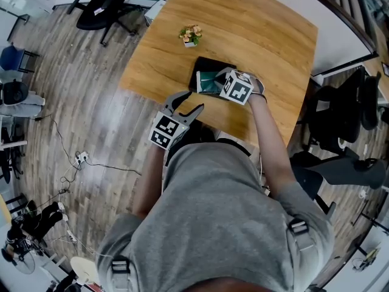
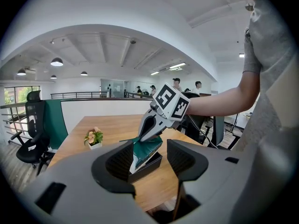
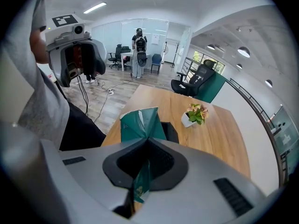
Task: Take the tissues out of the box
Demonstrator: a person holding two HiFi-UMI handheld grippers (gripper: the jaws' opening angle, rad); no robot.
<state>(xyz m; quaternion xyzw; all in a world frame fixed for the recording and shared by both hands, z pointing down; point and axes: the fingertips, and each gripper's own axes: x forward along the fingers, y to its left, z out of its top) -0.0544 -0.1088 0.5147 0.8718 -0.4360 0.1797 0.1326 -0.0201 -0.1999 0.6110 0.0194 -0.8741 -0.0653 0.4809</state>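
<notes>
A green tissue pack [image 1: 208, 81] stands tilted, partly lifted out of a black box [image 1: 209, 64] on the wooden table [image 1: 267, 35]. My right gripper [image 1: 215, 85] is over the box, shut on the pack's upper edge. In the right gripper view the green wrapper [image 3: 139, 124] is pinched between the closed jaws [image 3: 145, 162], with the box [image 3: 171, 132] behind it. My left gripper [image 1: 192, 101] hovers open near the table's near edge, apart from the box, with nothing between its fingers. The left gripper view shows the right gripper [image 2: 144, 135] gripping the pack [image 2: 147, 148] above the box [image 2: 150, 166].
A small potted flower [image 1: 191, 35] stands farther back on the table. Black office chairs [image 1: 340, 117] sit to the right and another chair [image 1: 106, 5] to the far left. Cables [image 1: 82, 159] lie on the wood floor at the left.
</notes>
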